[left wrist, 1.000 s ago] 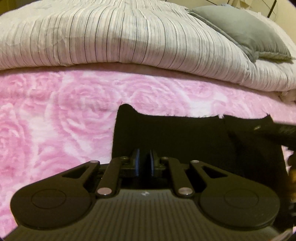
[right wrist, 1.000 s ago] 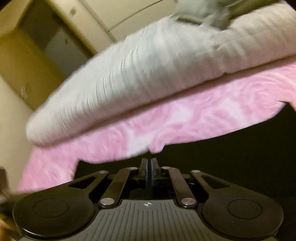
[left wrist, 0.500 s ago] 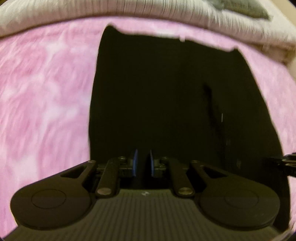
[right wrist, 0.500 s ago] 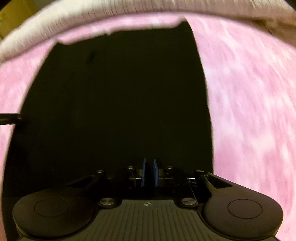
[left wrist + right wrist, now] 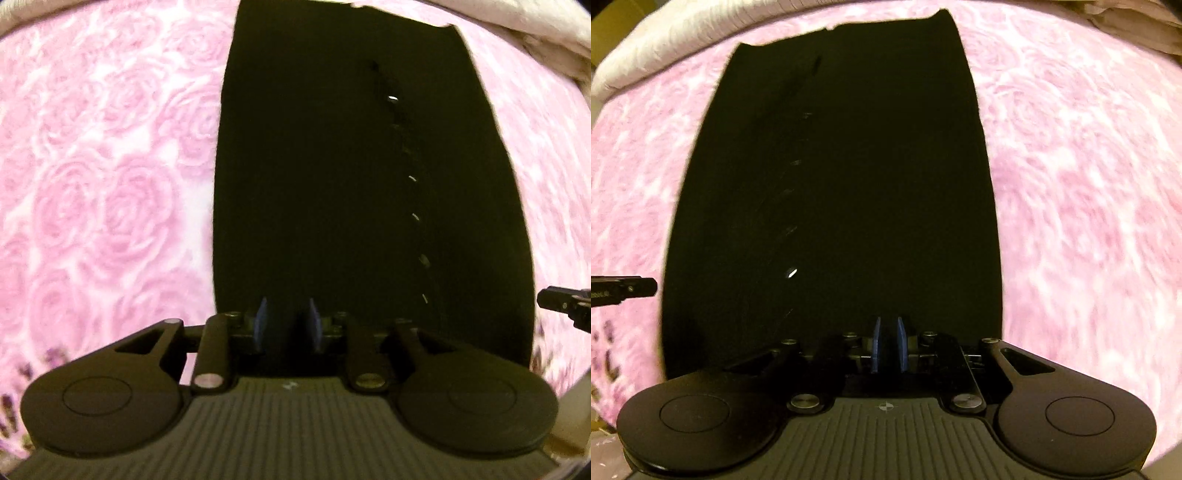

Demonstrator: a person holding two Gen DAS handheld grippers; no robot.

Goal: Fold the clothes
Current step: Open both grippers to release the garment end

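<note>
While I look down along both of my grippers, the black garment (image 5: 332, 184) lies flat and long on the pink rose blanket (image 5: 103, 177). It runs away from me toward the striped cover (image 5: 665, 40) at the far side of the bed. A row of small shiny buttons (image 5: 415, 216) goes down it, nearer to its right edge as my left camera sees it.

My left gripper (image 5: 286, 325) sits at the near end of the cloth, by its left edge. Its blue pads have a gap between them, and I see dark cloth in the gap. I cannot tell if the pads are holding the cloth or just sitting over it.

My right gripper (image 5: 888, 345) sits at the same near end, closer to the right edge. Its pads have only a thin gap. Here too I cannot tell if cloth is pinched.

I think this is a step at the near end of the cloth. It could be that I am taking hold of the two near corners to fold. It could also be that I am letting go after laying it down flat. Both look the same from here.

If a fold comes next, both sides need to go together, so the edges line up and the cloth does not bunch.
</note>
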